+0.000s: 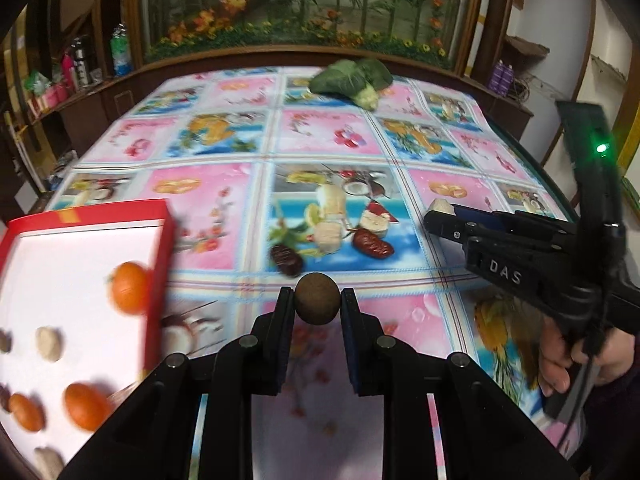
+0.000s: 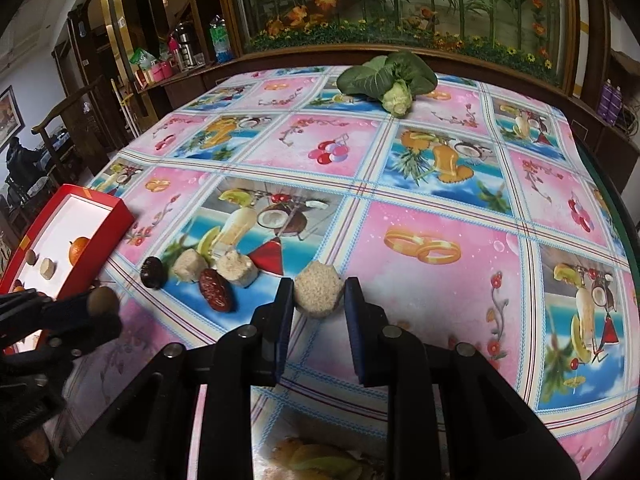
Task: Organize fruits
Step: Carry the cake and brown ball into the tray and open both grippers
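Jaws of left gripper (image 1: 317,300) pinching small round brown fruit (image 1: 317,299), carrying toward red-rimmed white tray (image 1: 162,264); right gripper (image 2: 319,296) jaws clamping pale grainy chunk (image 2: 319,294), likely tray-bound.

A bright tablecloth (image 2: 440,208) with printed fruit and ring pictures covered the whole table. Behind its far edge stood a glass case (image 2: 400,0) full of bamboo stalks and orange flowers. A green-and-white bottle (image 1: 121,50) stood on the dark wooden shelf (image 1: 72,96) to the left, beside pink containers (image 2: 160,70) and a steel flask (image 2: 186,50). Purple bottles (image 2: 610,102) sat at the far right. A framed picture (image 2: 9,114) hung on the wall far left.
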Available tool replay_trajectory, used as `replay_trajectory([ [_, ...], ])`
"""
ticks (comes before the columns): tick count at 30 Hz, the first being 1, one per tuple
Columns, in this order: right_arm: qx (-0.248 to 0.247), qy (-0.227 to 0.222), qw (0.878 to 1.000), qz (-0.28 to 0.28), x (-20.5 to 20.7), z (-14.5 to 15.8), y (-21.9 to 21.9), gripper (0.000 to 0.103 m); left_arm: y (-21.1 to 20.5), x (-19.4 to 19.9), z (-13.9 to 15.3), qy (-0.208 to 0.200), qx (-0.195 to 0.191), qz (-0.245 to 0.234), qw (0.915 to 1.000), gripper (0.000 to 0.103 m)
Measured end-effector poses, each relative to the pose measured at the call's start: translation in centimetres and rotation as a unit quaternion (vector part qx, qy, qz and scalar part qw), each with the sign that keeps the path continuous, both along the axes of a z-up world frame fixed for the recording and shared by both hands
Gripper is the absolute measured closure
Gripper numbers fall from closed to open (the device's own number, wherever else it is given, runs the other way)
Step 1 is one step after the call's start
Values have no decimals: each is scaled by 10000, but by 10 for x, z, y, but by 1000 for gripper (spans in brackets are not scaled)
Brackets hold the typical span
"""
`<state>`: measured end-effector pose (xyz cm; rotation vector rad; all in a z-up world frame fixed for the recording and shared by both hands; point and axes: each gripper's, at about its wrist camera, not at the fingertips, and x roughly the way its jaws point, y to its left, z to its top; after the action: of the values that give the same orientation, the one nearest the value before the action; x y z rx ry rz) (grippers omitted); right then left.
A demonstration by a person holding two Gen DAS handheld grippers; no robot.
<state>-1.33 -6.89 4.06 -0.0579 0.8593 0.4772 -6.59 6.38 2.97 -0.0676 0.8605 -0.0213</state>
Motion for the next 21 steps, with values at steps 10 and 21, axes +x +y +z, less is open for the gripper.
replay_trajectory([
  [10,349,-292,9990,46,-21,16,19,76,40,-53,27,-420,65,578,9974,81],
  [21,751,-215,9937,808,-66,30,144,75,125,-115,51,-925,29,1703,9810,81],
])
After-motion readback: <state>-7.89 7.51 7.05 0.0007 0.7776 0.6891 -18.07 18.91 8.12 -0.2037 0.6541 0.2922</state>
